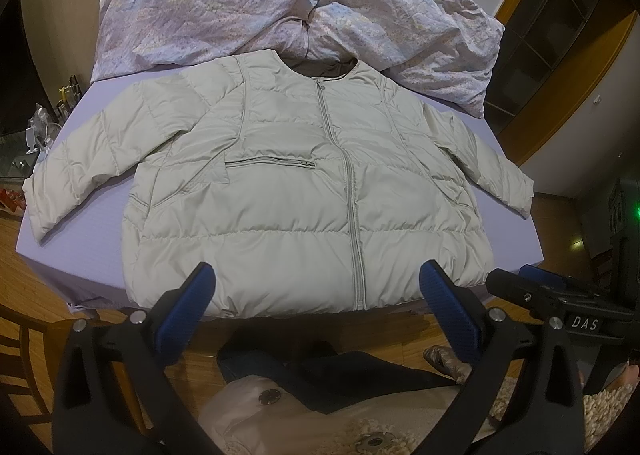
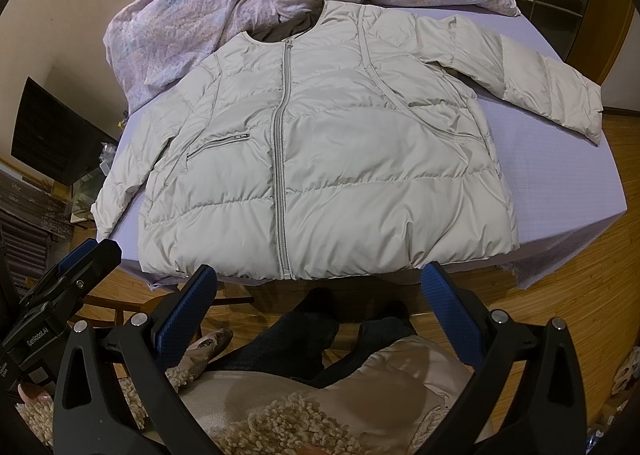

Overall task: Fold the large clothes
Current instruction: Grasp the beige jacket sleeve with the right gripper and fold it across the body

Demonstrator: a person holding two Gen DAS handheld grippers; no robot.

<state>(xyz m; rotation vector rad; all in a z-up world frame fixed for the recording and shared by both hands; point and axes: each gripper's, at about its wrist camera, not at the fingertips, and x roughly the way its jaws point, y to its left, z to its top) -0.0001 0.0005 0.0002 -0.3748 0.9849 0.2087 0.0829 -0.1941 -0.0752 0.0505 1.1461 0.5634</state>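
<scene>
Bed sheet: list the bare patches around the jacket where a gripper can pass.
Bare sheet lies between the jacket body and its right sleeve, and beside the left sleeve. Crowded behind: the quilt touches the collar.

Left tool and right tool gape, empty.

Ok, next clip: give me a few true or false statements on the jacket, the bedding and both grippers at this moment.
1. The pale grey quilted puffer jacket lies front up, zipped closed. True.
2. The left gripper is shut on the jacket's hem. False: its jaws are open and hold nothing.
3. The crumpled pink floral duvet is bunched beyond the jacket's collar. True.
4. Both sleeves are folded across the chest. False: they spread out to the sides.
5. The right gripper is open, short of the hem. True.
6. The jacket rests on bare wooden floor. False: it lies on a lilac sheet.
</scene>
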